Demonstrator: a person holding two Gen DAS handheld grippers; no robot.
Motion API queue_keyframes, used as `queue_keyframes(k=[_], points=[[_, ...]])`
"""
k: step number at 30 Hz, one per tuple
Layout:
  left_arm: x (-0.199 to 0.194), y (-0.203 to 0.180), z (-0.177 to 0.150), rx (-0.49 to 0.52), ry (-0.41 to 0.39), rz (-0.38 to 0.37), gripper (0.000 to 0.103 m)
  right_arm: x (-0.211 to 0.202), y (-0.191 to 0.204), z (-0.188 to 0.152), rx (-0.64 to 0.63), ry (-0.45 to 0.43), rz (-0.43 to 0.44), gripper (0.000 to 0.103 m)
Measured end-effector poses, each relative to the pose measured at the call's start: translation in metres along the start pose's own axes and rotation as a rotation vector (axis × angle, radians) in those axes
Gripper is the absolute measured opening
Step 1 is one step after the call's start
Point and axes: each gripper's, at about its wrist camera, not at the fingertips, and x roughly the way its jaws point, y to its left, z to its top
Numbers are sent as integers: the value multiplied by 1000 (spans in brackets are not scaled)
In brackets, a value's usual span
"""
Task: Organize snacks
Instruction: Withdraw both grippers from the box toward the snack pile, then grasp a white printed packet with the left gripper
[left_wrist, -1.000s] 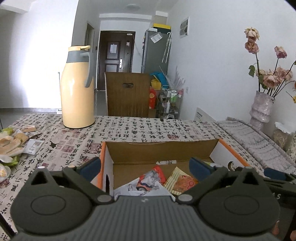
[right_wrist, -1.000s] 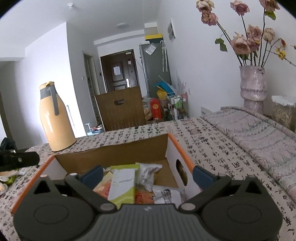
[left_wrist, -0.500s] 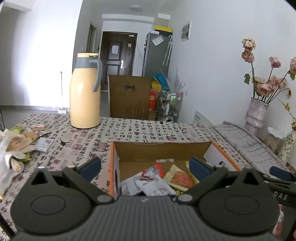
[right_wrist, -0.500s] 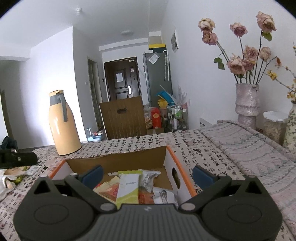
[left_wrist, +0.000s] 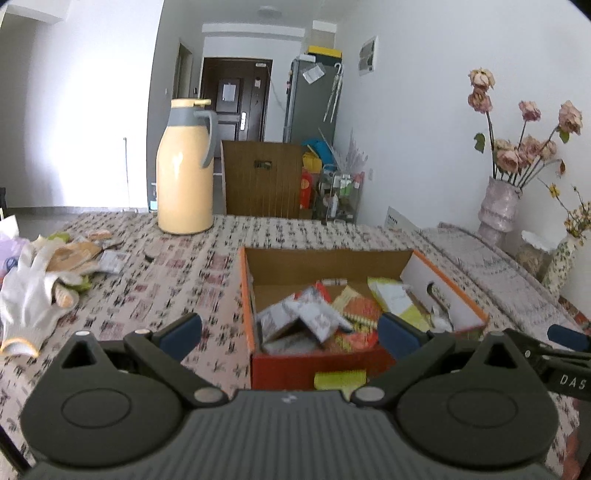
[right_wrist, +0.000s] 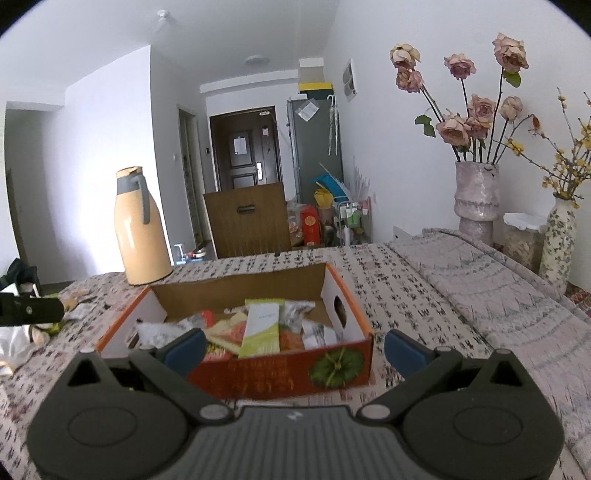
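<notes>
Both grippers, left gripper (left_wrist: 290, 334) and right gripper (right_wrist: 294, 345), pull back wide open and empty from the snack-filled orange cardboard box (right_wrist: 280, 373); loose packets (left_wrist: 85, 254) remain.

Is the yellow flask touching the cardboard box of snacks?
Apart. In the left wrist view, the yellow flask stands far back on the table, with a wide strip of patterned tablecloth showing between its base and the cardboard box.

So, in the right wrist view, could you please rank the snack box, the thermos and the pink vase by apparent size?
1. Snack box, though it is nearest.
2. Thermos.
3. Pink vase, only slightly smaller than the thermos.
</notes>
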Motion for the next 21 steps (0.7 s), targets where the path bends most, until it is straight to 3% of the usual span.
queue_keyframes(k=[21], points=[[-31, 4, -106, 83, 224, -18, 103, -56, 10, -69, -48, 120, 20, 103]])
